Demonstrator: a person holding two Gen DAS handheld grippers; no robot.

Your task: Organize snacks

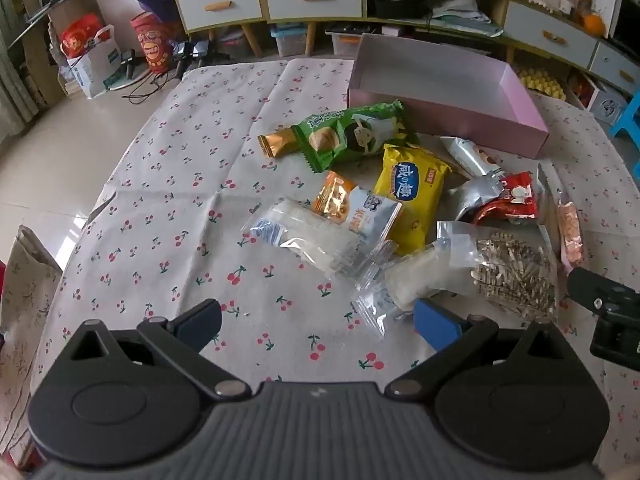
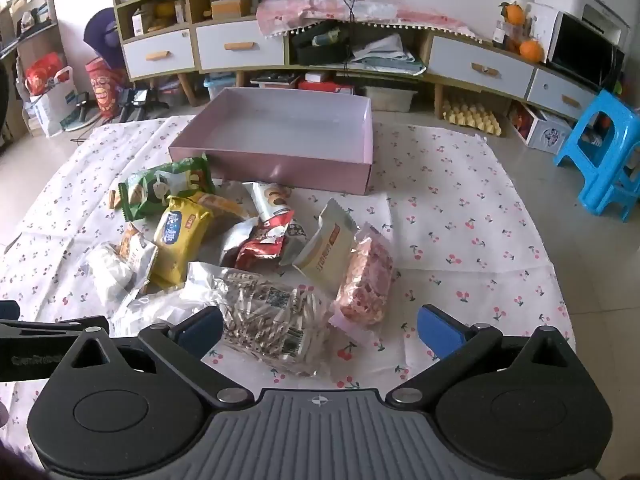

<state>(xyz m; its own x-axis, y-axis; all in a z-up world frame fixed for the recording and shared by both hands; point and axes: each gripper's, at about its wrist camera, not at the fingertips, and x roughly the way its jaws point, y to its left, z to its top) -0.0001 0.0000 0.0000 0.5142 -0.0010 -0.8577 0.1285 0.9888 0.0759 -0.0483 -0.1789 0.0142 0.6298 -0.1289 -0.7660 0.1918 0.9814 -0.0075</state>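
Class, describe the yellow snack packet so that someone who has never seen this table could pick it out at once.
Find the pink box on the cherry-print cloth; the snack pile lies just in front of it. Within the pile, below the green packet, lies the yellow packet, the only bright yellow one, with a blue label.

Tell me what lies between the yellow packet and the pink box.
The green packet lies between the yellow packet and pink box, in the left wrist view.
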